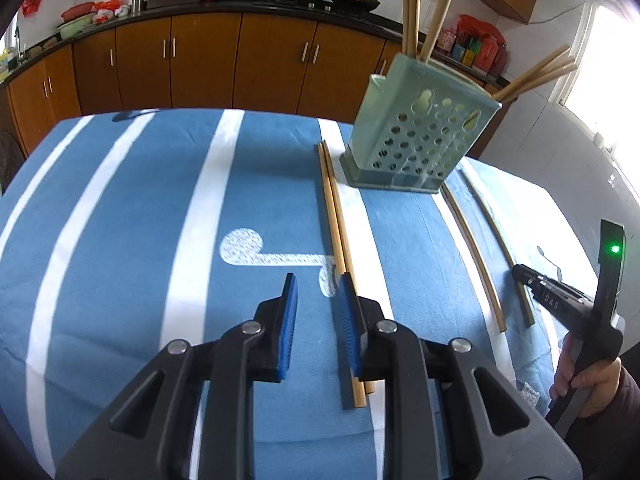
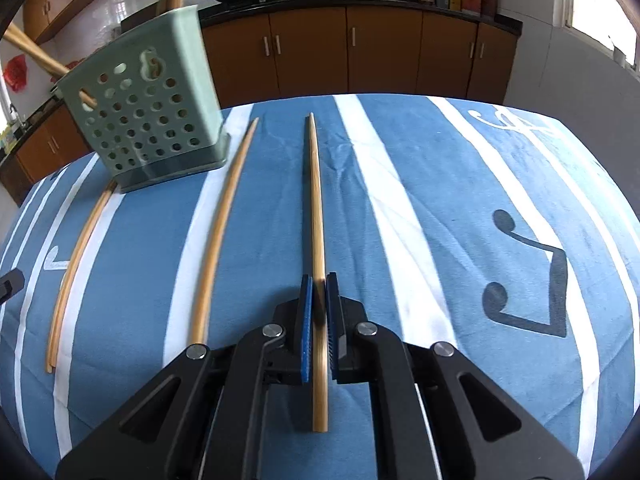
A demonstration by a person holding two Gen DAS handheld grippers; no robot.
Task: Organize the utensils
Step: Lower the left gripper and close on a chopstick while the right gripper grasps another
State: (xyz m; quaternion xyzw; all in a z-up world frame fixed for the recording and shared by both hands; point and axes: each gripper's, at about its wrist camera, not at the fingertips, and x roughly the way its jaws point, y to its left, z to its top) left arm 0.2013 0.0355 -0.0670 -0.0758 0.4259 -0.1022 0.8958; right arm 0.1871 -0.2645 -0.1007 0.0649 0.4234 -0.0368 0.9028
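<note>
Left wrist view: The left gripper (image 1: 316, 312) points down at a blue cloth with white stripes (image 1: 132, 216) covering the table. Its jaws stand apart with nothing between the blue pads (image 1: 290, 320). A pair of chopsticks (image 1: 338, 240) lies side by side on the cloth, running from 12 o'clock of the gripper down past the outer face of the pad at 3 o'clock; whether that pad touches them cannot be told. A green perforated utensil holder (image 1: 416, 136) stands at 1 o'clock, with several chopsticks (image 1: 416, 4) upright or leaning inside it. Two single chopsticks (image 1: 476, 256) lie apart from each other at 3 o'clock. At the 4 o'clock edge, a hand (image 1: 588, 384) holds the right gripper (image 1: 528, 280) low over the farther of the two.

Right wrist view: The right gripper (image 2: 319, 312) has its jaws clamped together on one chopstick (image 2: 316, 200), which lies on the cloth and extends toward 12 o'clock. A second single chopstick (image 2: 222, 220) lies at 10 o'clock, well apart. The utensil holder (image 2: 148, 112) stands at 11 o'clock. The pair of chopsticks (image 2: 76, 256) lies at 9 o'clock, one end beside the holder's base.
</note>
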